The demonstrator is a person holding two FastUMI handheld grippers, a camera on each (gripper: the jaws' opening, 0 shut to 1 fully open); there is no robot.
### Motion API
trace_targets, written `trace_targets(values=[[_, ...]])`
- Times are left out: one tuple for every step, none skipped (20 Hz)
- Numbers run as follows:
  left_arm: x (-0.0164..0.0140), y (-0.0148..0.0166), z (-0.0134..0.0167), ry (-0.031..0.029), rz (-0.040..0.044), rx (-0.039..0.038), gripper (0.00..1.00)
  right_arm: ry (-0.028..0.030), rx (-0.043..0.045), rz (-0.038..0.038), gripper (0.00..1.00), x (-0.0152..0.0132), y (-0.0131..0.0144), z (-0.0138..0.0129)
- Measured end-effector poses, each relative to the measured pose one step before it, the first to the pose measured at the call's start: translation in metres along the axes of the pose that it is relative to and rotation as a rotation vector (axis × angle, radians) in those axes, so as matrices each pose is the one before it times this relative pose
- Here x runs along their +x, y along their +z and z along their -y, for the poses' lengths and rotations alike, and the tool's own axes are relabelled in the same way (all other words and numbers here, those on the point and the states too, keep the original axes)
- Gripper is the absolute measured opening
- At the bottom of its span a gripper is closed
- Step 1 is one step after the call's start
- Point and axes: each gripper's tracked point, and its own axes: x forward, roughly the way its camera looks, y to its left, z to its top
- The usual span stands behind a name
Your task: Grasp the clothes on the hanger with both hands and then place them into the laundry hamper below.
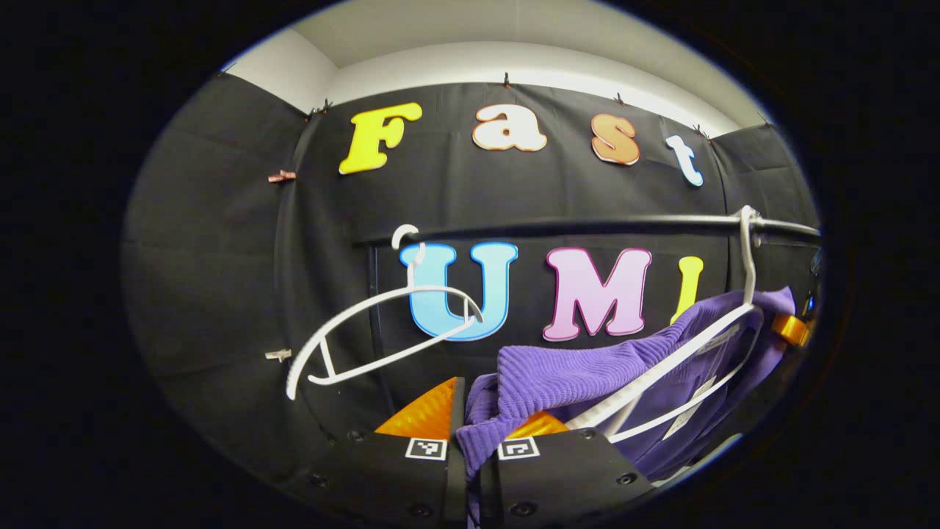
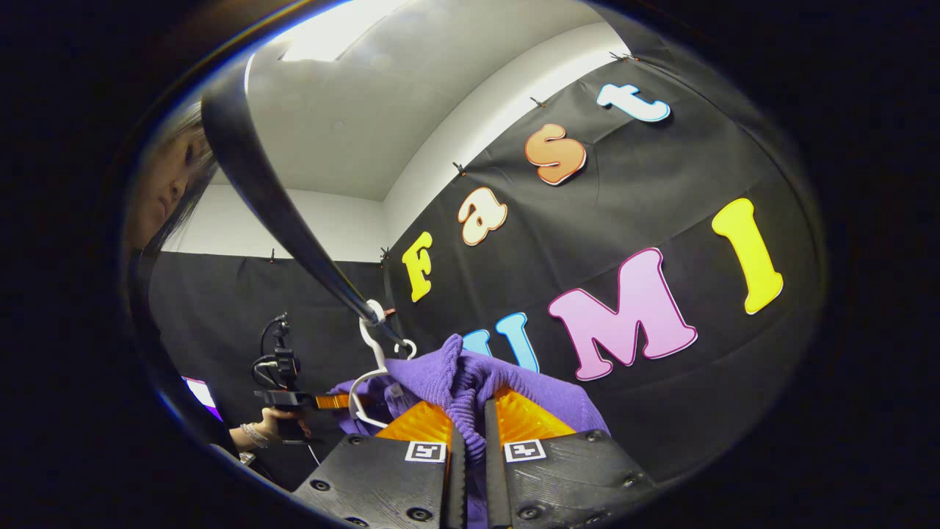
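A purple knit garment [image 1: 580, 375] hangs on a white hanger [image 1: 690, 353] hooked over the black rail [image 1: 587, 224]. My left gripper [image 1: 474, 433] is shut on a fold of the garment's near edge, which droops between its fingers. In the right gripper view the same purple garment [image 2: 455, 378] bunches up, and my right gripper [image 2: 470, 433] is shut on a ribbed fold of it. The white hanger [image 2: 367, 367] hooks onto the rail [image 2: 294, 228] just behind. Farther off, a hand holds the left gripper [image 2: 294, 400] against the cloth's other end.
An empty white hanger [image 1: 382, 330] hangs tilted on the rail to the left of the garment. The black booth wall stands close behind the rail. A person [image 2: 165, 184] is at the left edge of the right gripper view.
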Motion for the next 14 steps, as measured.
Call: trace_targets(values=[[0.00841,-0.01166,0.00146,-0.01946,-0.02102,-0.01978,0.11,-0.0108,0.02102,0.03285,0.14,0.00677,0.00491,0.00453],[0.0013,-0.00915,0.0012,-0.01392,-0.01713,-0.01729,0.11,-0.02176,0.02681,0.0281,0.1,0.00792,0.00369,0.00749],[0.006,-0.00833,0.00049,-0.01202,-0.01319,-0.01615,0.11,-0.01461,0.02164,0.01749,0.1,0.00385,-0.00037,0.00476],[0.00282,-0.00898,-0.0009,-0.00482,-0.01055,-0.00985,0.09,-0.00717,0.01332,0.00147,0.14,0.00326,-0.00234,-0.00137],[0.00399,-0.01204,-0.00428,-0.00155,-0.0181,0.0012,0.1,-0.00232,-0.00836,-0.00882,0.14,0.00446,-0.00507,-0.00321],[0.00262,-0.01689,-0.00482,0.00442,-0.03312,-0.01428,0.09,0.00379,-0.02865,-0.01522,0.14,0.00362,-0.00501,-0.00413],[0.00249,-0.01712,-0.00282,-0.00234,-0.03174,-0.03308,0.1,0.00928,-0.02799,-0.01753,0.14,0.00428,-0.0048,-0.00629],[0.00231,-0.0149,-0.00044,0.00034,-0.0194,-0.03788,0.11,0.00929,-0.01733,-0.01066,0.1,0.00467,-0.00233,-0.00512],[0.00177,-0.01154,0.00234,0.00084,-0.00684,-0.03402,0.11,-0.00179,-0.00834,-0.00695,0.1,0.0028,-0.00253,-0.00107],[0.00031,-0.01171,0.00518,0.00473,-0.00609,-0.02758,0.1,-0.00458,0.0012,-0.00149,0.14,0.00004,-0.00266,0.00257],[-0.00177,-0.00977,0.00908,0.00545,-0.00106,-0.01308,0.1,-0.00959,0.00701,0.0067,0.14,-0.00058,0.0004,0.00494],[-0.00324,-0.01051,0.01196,0.0006,-0.00922,0.0081,0.1,-0.02237,-0.00104,0.01012,0.14,-0.00117,0.00386,0.00846],[-0.00253,-0.00879,0.01289,-0.00437,-0.00752,0.02069,0.1,-0.03582,-0.00957,0.00781,0.14,-0.00259,0.00273,0.0129],[-0.00276,-0.00423,0.01505,-0.0032,-0.00693,0.02982,0.1,-0.03754,-0.00499,-0.00255,0.14,-0.00484,-0.00175,0.01345]])
